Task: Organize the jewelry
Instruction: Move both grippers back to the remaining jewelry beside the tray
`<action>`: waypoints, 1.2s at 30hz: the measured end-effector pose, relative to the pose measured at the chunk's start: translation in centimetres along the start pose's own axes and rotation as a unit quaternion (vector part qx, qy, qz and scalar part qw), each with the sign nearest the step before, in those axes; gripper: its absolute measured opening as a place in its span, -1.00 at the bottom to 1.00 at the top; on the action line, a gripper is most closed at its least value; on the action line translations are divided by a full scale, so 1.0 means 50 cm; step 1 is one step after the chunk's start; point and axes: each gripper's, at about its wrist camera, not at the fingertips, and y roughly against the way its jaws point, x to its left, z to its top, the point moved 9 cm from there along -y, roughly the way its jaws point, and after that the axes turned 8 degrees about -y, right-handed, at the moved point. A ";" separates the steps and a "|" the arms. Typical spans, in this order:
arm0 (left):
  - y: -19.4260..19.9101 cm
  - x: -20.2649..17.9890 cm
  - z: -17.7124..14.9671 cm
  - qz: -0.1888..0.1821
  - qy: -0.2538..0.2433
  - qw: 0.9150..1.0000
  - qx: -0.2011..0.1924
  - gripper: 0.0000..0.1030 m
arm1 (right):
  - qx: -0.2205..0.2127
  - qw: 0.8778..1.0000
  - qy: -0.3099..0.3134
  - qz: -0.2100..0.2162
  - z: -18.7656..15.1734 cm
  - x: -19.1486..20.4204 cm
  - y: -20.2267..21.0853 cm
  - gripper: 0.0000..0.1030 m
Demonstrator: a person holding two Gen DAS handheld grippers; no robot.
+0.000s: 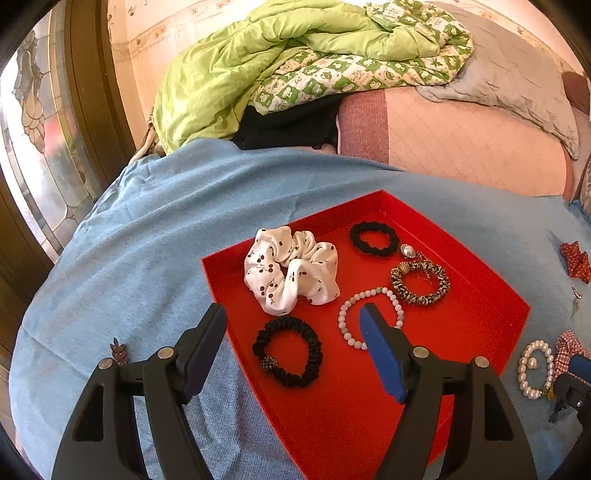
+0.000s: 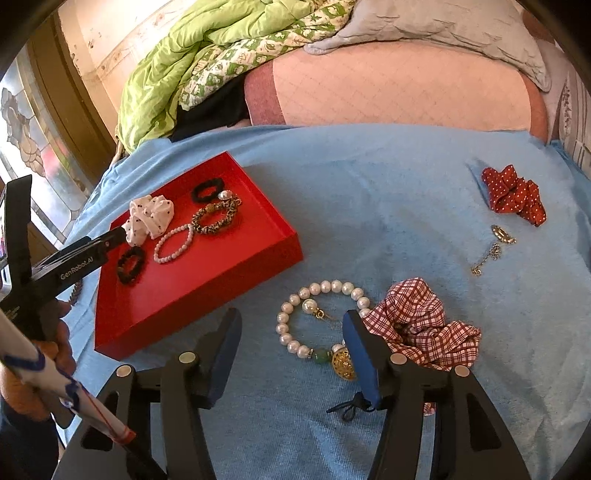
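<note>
A red tray (image 1: 480,295) (image 2: 236,266) lies on a blue cloth. It holds a white cherry-print scrunchie (image 1: 291,271), two black hair ties (image 1: 288,350) (image 1: 373,238), a leopard-print tie (image 1: 421,282) and a pale bead bracelet (image 1: 351,314). My left gripper (image 1: 295,325) is open and empty over the tray's near left part. My right gripper (image 2: 291,332) is open and empty just above a large pearl bracelet (image 2: 295,321) on the cloth. A red-checked scrunchie (image 2: 424,328) lies against its right finger.
A red polka-dot scrunchie (image 2: 513,194) and a gold chain piece (image 2: 491,251) lie on the cloth at the far right. A small dark brooch (image 1: 119,350) lies left of the tray. Green bedding (image 1: 277,55) and a grey pillow (image 2: 443,22) are piled behind.
</note>
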 end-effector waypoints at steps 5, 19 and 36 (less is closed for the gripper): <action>0.010 -0.008 0.001 0.003 -0.008 1.000 -0.003 0.43 | -0.004 1.000 -0.001 0.002 0.002 -0.001 0.010 0.19; 0.094 -0.111 0.034 -0.078 -0.039 0.994 -0.067 0.43 | -0.040 0.998 -0.043 -0.012 0.035 -0.094 0.085 0.19; 0.099 -0.455 -0.056 -0.291 -0.179 0.940 -0.002 -0.67 | -0.040 0.995 -0.092 0.004 0.041 -0.168 0.126 0.19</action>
